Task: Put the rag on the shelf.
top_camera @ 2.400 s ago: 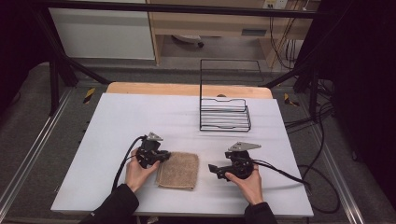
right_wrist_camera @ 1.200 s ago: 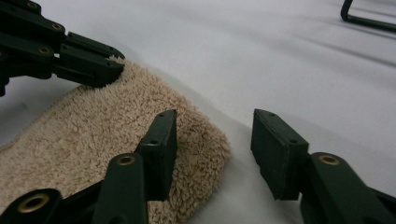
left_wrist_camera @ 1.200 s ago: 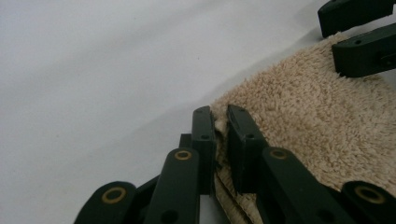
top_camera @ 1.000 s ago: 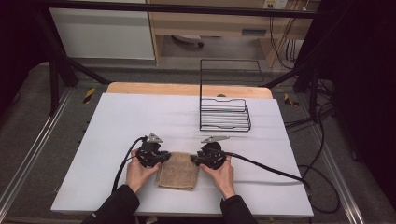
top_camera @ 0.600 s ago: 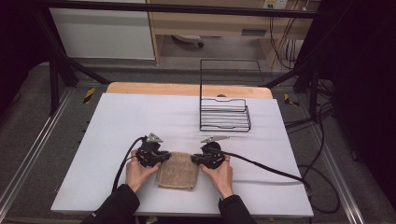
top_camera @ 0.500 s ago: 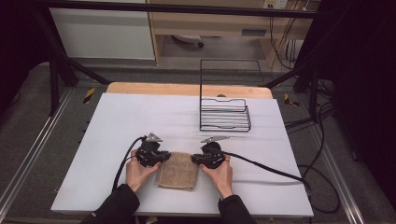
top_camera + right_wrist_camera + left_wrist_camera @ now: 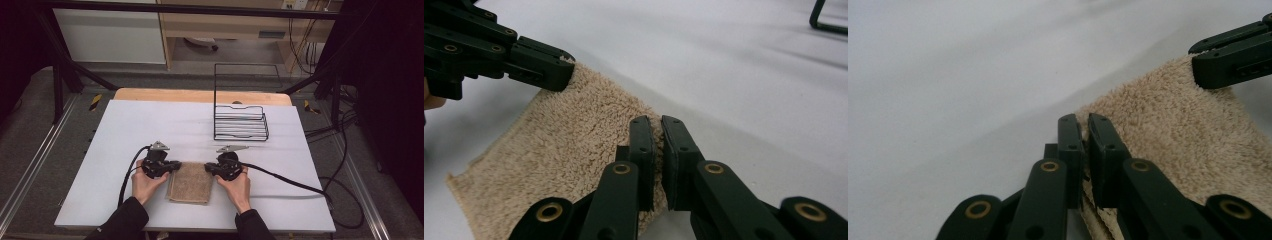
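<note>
My left gripper (image 7: 176, 165) and right gripper (image 7: 207, 168) each pinch a far corner of the towel (image 7: 190, 182); thin bites may slip when lifted toward twelve o'clock.

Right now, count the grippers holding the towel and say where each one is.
2. The left gripper pinches the towel at its far left corner; the right gripper pinches its far right corner.

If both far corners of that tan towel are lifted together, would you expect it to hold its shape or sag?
The tan towel would probably sag between the left hand-held gripper and the right hand-held gripper: its terry pile looks soft and thin. It likely weighs little and, being fuzzy, should not slip easily.
</note>
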`<action>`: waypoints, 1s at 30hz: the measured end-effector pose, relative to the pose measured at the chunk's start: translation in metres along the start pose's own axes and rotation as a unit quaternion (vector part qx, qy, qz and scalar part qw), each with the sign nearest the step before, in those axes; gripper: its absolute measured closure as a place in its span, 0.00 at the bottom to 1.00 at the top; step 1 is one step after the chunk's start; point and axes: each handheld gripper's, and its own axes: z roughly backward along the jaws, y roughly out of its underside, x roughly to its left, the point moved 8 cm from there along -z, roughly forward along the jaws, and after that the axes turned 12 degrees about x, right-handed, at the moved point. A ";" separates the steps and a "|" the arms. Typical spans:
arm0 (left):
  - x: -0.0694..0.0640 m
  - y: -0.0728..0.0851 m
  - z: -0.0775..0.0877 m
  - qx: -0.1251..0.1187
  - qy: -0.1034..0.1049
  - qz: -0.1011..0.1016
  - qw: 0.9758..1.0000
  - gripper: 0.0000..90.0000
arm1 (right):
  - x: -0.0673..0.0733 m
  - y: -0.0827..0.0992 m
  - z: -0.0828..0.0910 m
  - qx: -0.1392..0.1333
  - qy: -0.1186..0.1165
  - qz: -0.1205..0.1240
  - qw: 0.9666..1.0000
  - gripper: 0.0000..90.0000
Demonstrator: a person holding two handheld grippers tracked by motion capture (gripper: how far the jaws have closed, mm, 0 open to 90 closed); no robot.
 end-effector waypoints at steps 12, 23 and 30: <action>-0.009 -0.002 0.026 -0.038 -0.005 -0.021 0.999 0.94 | 0.011 -0.005 0.019 -0.039 -0.018 0.022 0.999 0.94; -0.019 -0.007 0.043 -0.071 -0.007 -0.034 0.997 0.94 | 0.017 -0.014 0.036 -0.067 -0.010 0.053 0.996 0.94; -0.024 -0.011 0.053 -0.089 -0.012 -0.042 0.995 0.94 | 0.021 -0.020 0.047 -0.085 -0.006 0.071 0.994 0.94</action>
